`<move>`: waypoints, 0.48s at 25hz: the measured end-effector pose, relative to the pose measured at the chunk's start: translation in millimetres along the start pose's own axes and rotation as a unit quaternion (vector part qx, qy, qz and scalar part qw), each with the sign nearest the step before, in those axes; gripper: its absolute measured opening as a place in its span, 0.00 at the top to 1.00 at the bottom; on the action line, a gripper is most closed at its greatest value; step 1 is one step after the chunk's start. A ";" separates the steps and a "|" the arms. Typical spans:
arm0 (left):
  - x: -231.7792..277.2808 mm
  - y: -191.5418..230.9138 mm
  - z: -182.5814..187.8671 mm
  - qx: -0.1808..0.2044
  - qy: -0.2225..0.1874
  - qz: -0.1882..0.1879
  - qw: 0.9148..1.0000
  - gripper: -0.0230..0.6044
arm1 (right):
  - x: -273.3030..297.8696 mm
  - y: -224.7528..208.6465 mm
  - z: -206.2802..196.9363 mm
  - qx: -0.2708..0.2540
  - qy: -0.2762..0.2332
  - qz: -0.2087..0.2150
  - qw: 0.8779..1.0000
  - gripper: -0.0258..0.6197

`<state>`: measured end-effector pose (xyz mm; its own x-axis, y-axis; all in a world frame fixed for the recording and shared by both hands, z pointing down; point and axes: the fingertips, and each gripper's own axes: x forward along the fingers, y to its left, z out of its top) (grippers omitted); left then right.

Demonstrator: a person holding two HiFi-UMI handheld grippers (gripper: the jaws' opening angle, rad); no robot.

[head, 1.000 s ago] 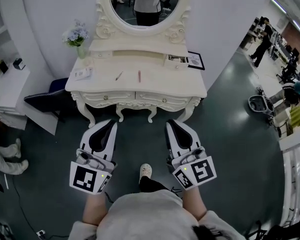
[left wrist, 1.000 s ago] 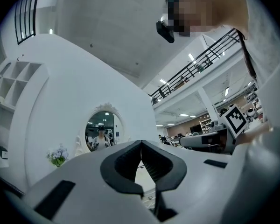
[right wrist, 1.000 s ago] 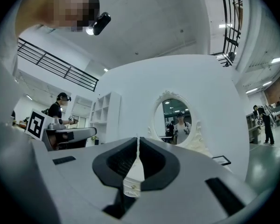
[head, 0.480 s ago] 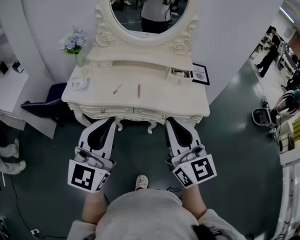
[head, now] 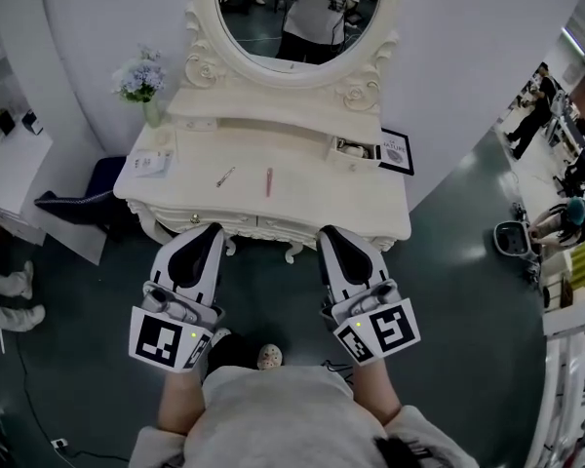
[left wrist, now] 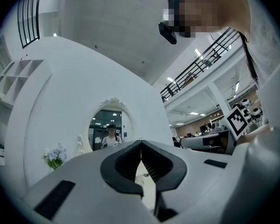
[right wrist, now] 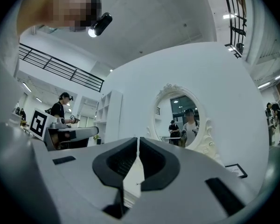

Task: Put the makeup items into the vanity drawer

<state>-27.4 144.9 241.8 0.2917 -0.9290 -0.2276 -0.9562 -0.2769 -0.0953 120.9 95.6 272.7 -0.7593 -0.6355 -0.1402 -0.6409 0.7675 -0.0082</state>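
On the cream vanity top [head: 312, 193] lie a thin dark pencil-like item [head: 225, 175] and a pink stick [head: 269, 180], side by side near the middle. A small upper drawer [head: 351, 149] at the right of the raised shelf stands pulled out. My left gripper [head: 212, 228] and right gripper [head: 328, 232] hover at the vanity's front edge, both shut with nothing in them. The jaws meet in the left gripper view [left wrist: 141, 146] and in the right gripper view [right wrist: 138, 142]. The front drawers below the top look closed and are partly hidden by the grippers.
An oval mirror [head: 307, 13] rises behind the shelf. A vase of pale flowers [head: 141, 84] and a flat packet [head: 153, 163] sit at the left, a framed card [head: 397, 152] at the right. A dark stool [head: 73, 208] stands left of the vanity.
The person has stepped closer to the vanity. Both grippers, still shut, now reach its front edge instead of hanging over the floor.
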 end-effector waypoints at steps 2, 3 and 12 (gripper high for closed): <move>4.3 5.5 -3.5 -0.001 0.003 0.003 1.000 0.94 | 6.4 -2.5 -2.6 0.002 0.002 0.002 1.000 0.92; 7.0 8.1 -5.2 -0.003 0.004 0.003 1.000 0.94 | 9.6 -3.9 -3.6 0.002 0.003 0.002 1.000 0.92; 47.3 35.9 -20.0 0.002 0.012 -0.028 1.000 0.94 | 53.2 -28.3 -7.9 0.003 -0.002 -0.018 1.000 0.92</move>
<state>-48.4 86.1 246.9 0.3438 -0.9177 -0.1990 -0.9384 -0.3276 -0.1103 97.8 39.4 273.2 -0.7359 -0.6617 -0.1439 -0.6666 0.7452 -0.0181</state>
